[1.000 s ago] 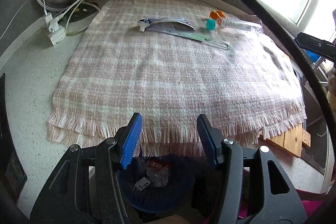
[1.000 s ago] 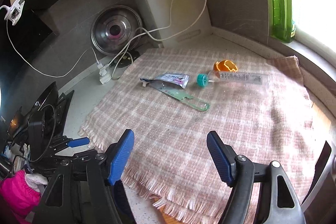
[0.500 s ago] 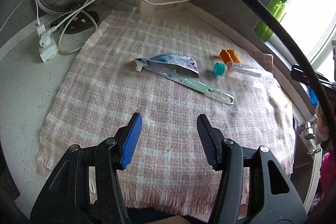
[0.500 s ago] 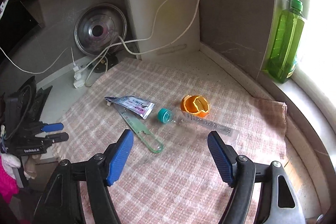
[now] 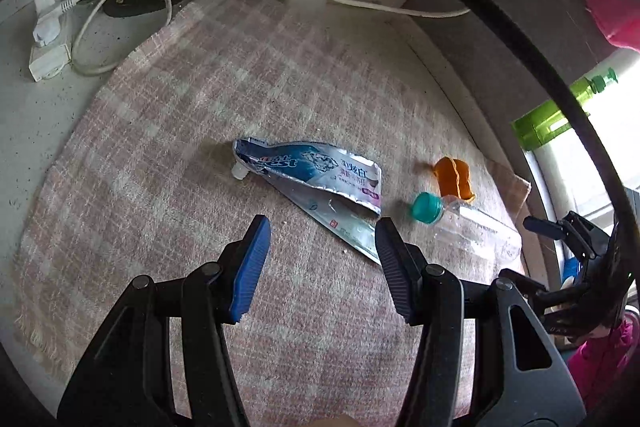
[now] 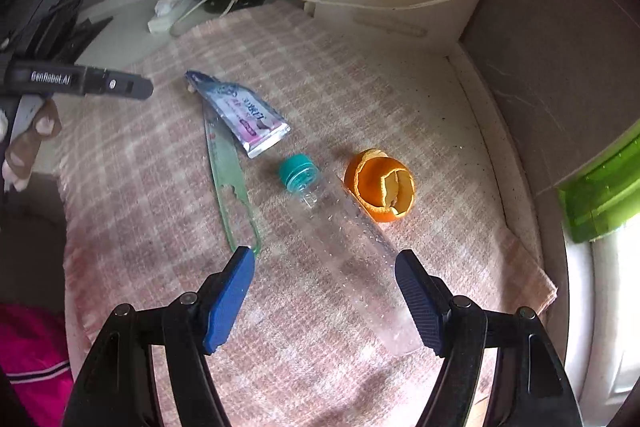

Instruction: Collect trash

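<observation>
Trash lies on the checked cloth [image 6: 360, 75] spread over the tabletop [image 5: 36, 115], toward the cloth's far right part: flattened toothpaste tube [image 5: 308, 167], green plastic strip [image 6: 228, 179] under it, clear bottle [image 6: 352, 259] with teal cap [image 6: 298, 173], orange peel [image 6: 380, 185] touching the bottle's side

Right tongs [image 6: 325, 297] spread, empty, straddling the bottle's lower half from above; neither pad touching it as far as can be told. Left tongs [image 5: 322, 259] spread, empty, just short of the tube's crimped end

Step judged: pick bottle (right), tube (left). Advice: lower right tongs square across the bottle's width and close mid-body, since a thin wet-looking bottle may squirt out or crush. Left: catch the tube's raised fold, not the flat strip beneath

View differences: right wrist view shows the strip's full length and the peel's hollow inside; left view hides most of the strip under the tube. Left view alone shows the tube's white nozzle [image 5: 239, 171]; no bin seen in either
</observation>
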A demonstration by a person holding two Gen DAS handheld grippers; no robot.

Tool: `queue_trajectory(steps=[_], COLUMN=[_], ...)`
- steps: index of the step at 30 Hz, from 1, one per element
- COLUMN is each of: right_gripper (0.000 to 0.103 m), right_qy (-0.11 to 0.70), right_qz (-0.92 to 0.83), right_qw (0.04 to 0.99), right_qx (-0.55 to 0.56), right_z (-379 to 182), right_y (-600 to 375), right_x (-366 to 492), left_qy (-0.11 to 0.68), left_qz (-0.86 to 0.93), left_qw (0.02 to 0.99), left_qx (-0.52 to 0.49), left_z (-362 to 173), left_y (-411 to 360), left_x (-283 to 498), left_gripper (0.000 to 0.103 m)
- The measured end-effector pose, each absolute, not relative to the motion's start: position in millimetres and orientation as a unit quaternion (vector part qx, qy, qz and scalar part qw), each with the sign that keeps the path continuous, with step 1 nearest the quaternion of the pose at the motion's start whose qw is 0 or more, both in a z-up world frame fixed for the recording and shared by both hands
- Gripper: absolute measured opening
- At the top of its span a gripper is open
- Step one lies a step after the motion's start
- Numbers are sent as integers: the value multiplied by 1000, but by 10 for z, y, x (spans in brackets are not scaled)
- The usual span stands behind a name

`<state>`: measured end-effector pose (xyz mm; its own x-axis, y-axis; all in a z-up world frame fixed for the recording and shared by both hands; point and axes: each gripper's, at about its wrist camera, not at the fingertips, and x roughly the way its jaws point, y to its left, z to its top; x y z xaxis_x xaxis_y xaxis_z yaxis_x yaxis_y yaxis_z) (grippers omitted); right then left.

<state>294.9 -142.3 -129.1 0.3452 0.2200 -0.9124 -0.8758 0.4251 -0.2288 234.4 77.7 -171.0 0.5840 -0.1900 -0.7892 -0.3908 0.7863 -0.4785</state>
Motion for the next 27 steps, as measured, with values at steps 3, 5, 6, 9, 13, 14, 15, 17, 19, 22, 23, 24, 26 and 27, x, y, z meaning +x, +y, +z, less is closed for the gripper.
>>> queue_trajectory(steps=[3, 5, 6, 9, 13, 14, 15, 17, 19, 22, 23, 24, 26, 27], right_gripper=[75, 75, 75, 75, 75, 75, 75, 75, 74, 69, 69, 69, 65, 64], right_qy=[425, 423, 422, 420, 420, 421, 423, 424, 426, 436, 438, 439, 442, 444], right_qz=[377, 380, 380, 382, 387, 388, 390, 394, 397, 398, 401, 403, 407, 409], right_qw=[707, 696, 693, 684, 679, 677, 674, 668, 663, 654, 651, 650, 647, 645], right_qx=[-421, -437, -444, -457, -462, -462, -463, -468, -471, -473, -472, -470, -469, -468], right_z=[-1365, -1403, -1421, -1463, -1511, -1531, -1553, -1604, -1656, -1751, -1770, -1787, -1815, -1826], right_y=[-1356, -1324, -1317, -1300, -1281, -1275, -1275, -1262, -1258, -1240, -1237, -1233, -1226, -1221], right_x=[3004, 3064, 3091, 3177, 3287, 3305, 3321, 3337, 3347, 3381, 3385, 3392, 3391, 3388], left_qy=[450, 454, 456, 466, 475, 479, 480, 480, 486, 494, 497, 499, 503, 504], left_qz=[70, 75, 79, 90, 102, 101, 102, 104, 110, 117, 120, 122, 124, 124], left_qw=[818, 811, 807, 795, 787, 784, 781, 781, 778, 773, 775, 777, 780, 782], left_qx=[-350, -363, -367, -377, -381, -382, -385, -386, -383, -380, -372, -364, -351, -345], left_z=[-1765, -1802, -1821, -1893, -1983, -2001, -2009, -2027, -2073, -2131, -2135, -2135, -2141, -2148], left_y=[872, 920, 936, 966, 1000, 1003, 1003, 1001, 1020, 1038, 1033, 1023, 1005, 997], left_x=[2472, 2571, 2613, 2719, 2837, 2861, 2862, 2874, 2935, 3053, 3105, 3155, 3257, 3307], left_gripper=[56, 56, 56, 56, 53, 49, 48, 48, 42, 40, 40, 40, 40, 38])
